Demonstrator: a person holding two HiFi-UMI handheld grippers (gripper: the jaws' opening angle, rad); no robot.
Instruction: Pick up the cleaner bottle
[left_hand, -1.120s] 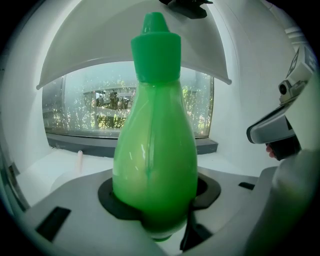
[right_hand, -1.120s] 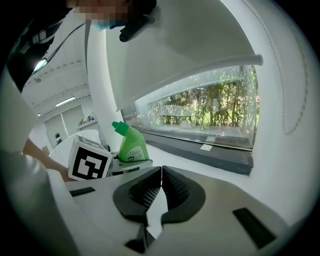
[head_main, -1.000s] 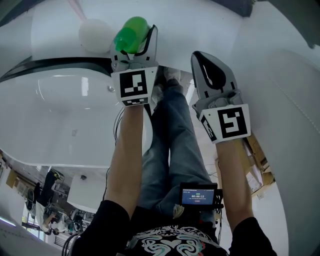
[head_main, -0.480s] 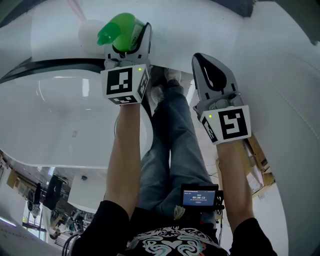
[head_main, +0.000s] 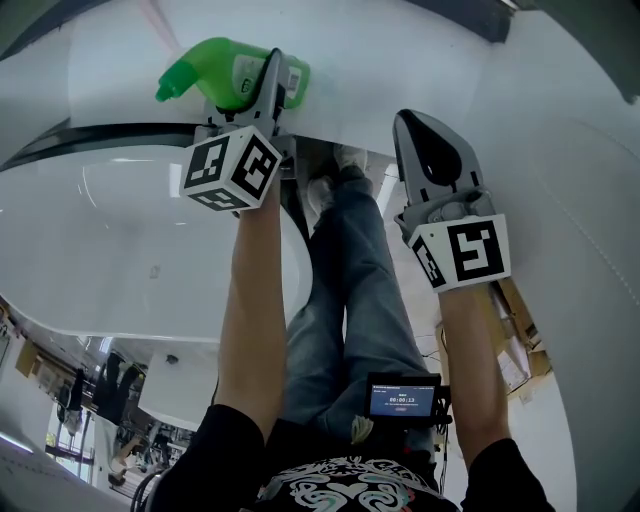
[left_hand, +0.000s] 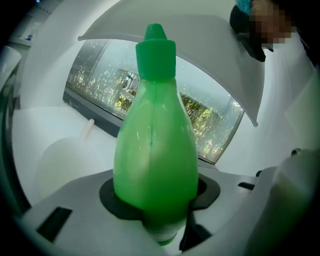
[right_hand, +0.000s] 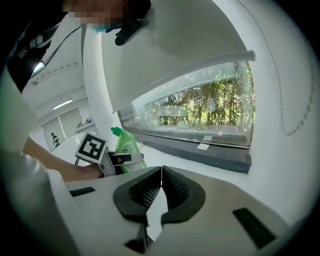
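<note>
The green cleaner bottle (head_main: 225, 72) is off the white ledge (head_main: 400, 70) and tilted, its pointed cap towards the left in the head view. My left gripper (head_main: 268, 85) is shut on its body, and the bottle (left_hand: 155, 160) fills the left gripper view, wedged between the dark pads (left_hand: 207, 192). My right gripper (head_main: 428, 135) hovers to the right, apart from the bottle, shut with nothing in it. In the right gripper view its tips (right_hand: 161, 172) touch, and the bottle (right_hand: 128, 146) shows to the left with the left gripper on it.
A white rounded container with a thin stem (left_hand: 65, 157) stands behind the bottle on the ledge. A white tub (head_main: 120, 230) curves below left. A window (right_hand: 200, 115) runs along the back. My legs in jeans (head_main: 345, 270) and a cardboard box (head_main: 518, 320) are below.
The left gripper has rolled and shifted left with the bottle, whose cap now points left instead of up. The white round container is now hidden behind the bottle in the head view. The right gripper stayed still.
</note>
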